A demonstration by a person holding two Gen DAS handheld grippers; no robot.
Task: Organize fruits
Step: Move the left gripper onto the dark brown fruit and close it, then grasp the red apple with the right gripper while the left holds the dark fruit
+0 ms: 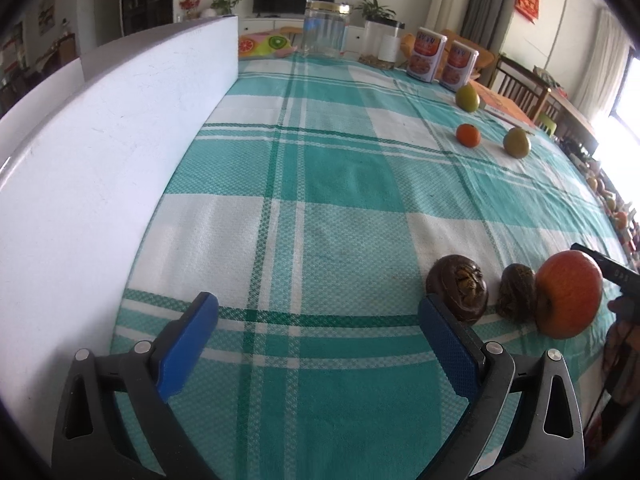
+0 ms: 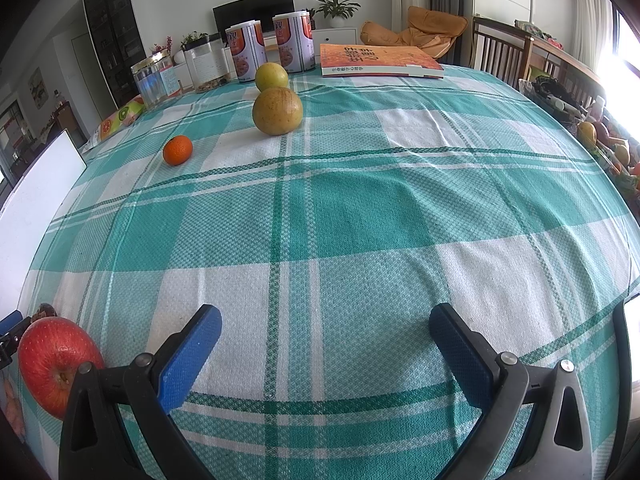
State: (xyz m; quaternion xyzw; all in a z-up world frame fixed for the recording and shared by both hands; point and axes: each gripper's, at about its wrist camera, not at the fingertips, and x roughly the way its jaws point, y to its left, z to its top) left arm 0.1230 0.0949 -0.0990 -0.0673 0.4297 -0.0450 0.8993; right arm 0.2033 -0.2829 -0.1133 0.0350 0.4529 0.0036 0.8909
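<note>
The left gripper (image 1: 318, 312) hangs low over the tabletop (image 1: 340, 200), which is covered in a green and white checked cloth, with its blue fingers (image 1: 188, 344) spread wide and nothing between them. Just beyond the tip of its right finger lies a dark brown fruit (image 1: 457, 294), then a second, smaller brown fruit (image 1: 515, 292) beside it, and that one touches a red apple (image 1: 568, 300) further out to the right. Along the outside of the left finger runs a tall white board (image 1: 100, 168). Far ahead of the fingers and to the right sit a small orange (image 1: 468, 135) and two yellow-green round fruits (image 1: 517, 142), set apart from one another; behind them stand two printed cans (image 1: 430, 54) and a clear glass jar (image 1: 325, 28). The right gripper (image 2: 326, 330) also hovers over the cloth with its fingers (image 2: 190, 356) held wide and empty. In its view the red apple lies just outside the left finger, partly hidden by the finger's black arm. Well ahead, left of the fingers' line, is the small orange, and beyond it the two yellow-green fruits, one behind the other. An orange-covered book (image 2: 380, 60) lies flat at the far edge, ahead of the right finger.
</note>
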